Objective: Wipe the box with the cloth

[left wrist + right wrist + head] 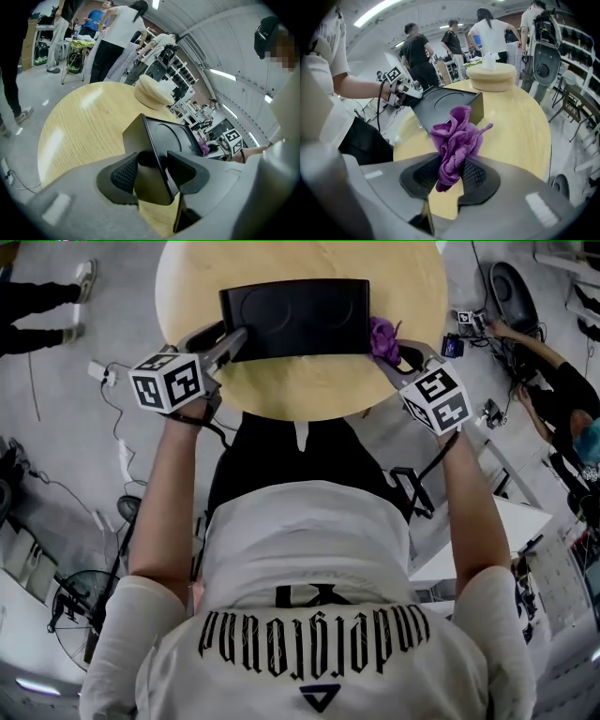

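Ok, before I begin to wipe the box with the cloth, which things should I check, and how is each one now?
1. Cloth held: the right gripper has its jaws closed on the purple cloth: ok.
2. Cloth free for wiping: a bunch of it stands out past the jaws: ok.
3. Box steadied: the left gripper has a wall of the black box between its jaws and seems to clamp it: ok.
4. Box seated: it lies on the round table, inside the edge: ok.
5. Cloth touching the box: it is beside the box's right end, but contact: cannot tell.
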Demonstrator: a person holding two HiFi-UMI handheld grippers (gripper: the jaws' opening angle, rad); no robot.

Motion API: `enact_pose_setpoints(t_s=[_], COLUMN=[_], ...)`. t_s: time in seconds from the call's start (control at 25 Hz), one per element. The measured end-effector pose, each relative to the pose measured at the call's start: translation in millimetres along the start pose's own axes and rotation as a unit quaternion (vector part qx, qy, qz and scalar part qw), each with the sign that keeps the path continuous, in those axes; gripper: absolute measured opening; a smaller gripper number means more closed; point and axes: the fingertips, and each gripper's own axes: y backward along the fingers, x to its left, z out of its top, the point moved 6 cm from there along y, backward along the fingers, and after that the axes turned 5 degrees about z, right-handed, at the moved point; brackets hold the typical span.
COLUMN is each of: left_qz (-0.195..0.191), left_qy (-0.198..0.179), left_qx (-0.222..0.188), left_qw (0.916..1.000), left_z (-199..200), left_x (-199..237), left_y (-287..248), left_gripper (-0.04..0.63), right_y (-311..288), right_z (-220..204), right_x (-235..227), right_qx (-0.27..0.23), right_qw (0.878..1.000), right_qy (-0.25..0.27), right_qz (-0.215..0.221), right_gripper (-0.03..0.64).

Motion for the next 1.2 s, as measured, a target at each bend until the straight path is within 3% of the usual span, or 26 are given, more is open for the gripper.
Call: enact_pose_setpoints(t_s=[0.36, 0.64, 0.8, 1.2], left_qz=[0.0, -0.004, -0.007, -0.013], left_qy=[-0.006, -0.007, -0.01, -0.01], left_qx=[-0.001, -0.004, -0.005, -0.005], left_qw=[1.0, 1.0, 0.9999, 0.9999], left_z=[-1.0, 0.0, -0.7, -2.4], left_x=[-0.5, -1.8, -1.4, 1.0], left_y=[-0.4, 1.0, 1.9, 1.3], left_gripper=[0.212, 0.213, 0.213, 0.213], right_y=[-5.2, -19.6, -35.5, -80.5], right_z=[-25.4, -23.1, -12.6, 33.4], right_x=[36.4, 48.9, 63.3, 102.7], right_qx=[-0.02, -0.051, -0.037, -0.009], right_qw=[0.996, 0.983, 0.987, 0.998], right_qy=[-0.091, -0.177, -0.153, -0.051], right_qz=[0.001, -0.003, -0.01, 0.026], right_gripper=[0.106, 0.103, 0.103, 0.103])
